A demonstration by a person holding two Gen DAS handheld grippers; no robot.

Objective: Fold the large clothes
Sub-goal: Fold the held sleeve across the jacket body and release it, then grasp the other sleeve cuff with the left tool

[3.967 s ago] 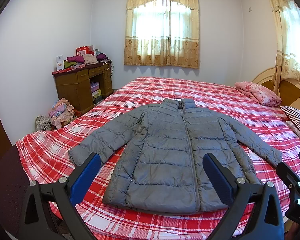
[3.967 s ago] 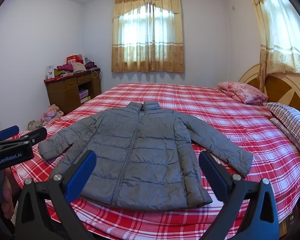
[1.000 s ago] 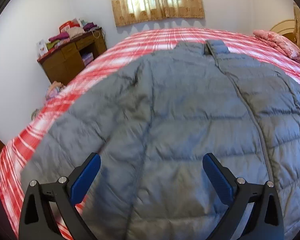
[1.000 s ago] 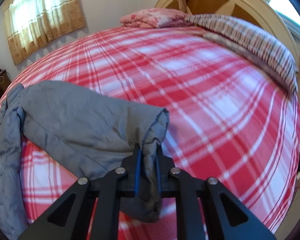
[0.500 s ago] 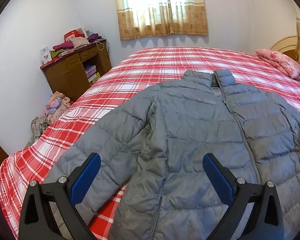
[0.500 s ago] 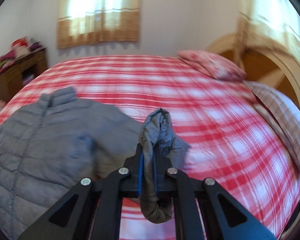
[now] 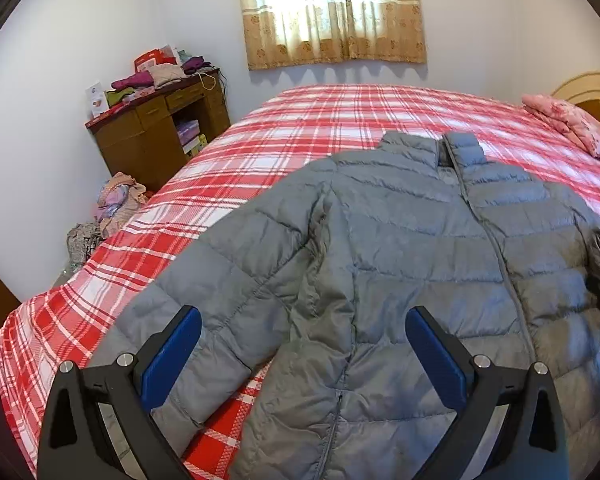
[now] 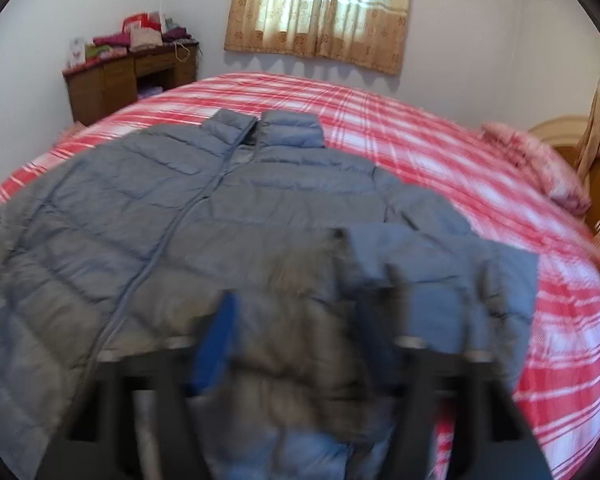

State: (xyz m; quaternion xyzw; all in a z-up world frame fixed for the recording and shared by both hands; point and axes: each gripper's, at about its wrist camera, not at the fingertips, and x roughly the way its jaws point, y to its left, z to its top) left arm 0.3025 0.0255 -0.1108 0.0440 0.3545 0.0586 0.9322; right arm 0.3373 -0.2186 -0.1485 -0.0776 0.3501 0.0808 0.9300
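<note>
Left fingers: blue-padded black left gripper (image 7: 302, 354) spread wide, nothing between, hovering over the near hem of the grey quilted puffer jacket (image 7: 400, 248).
Right fingers: right gripper (image 8: 296, 344) blurry, jaws have just been opening, parted with the jacket's folded-in sleeve (image 8: 440, 272) loose between them.
Jacket: flat on the red-and-white plaid bedspread (image 7: 320, 120), collar toward the window.
Other sleeve: stretched out sideways from the jacket.
</note>
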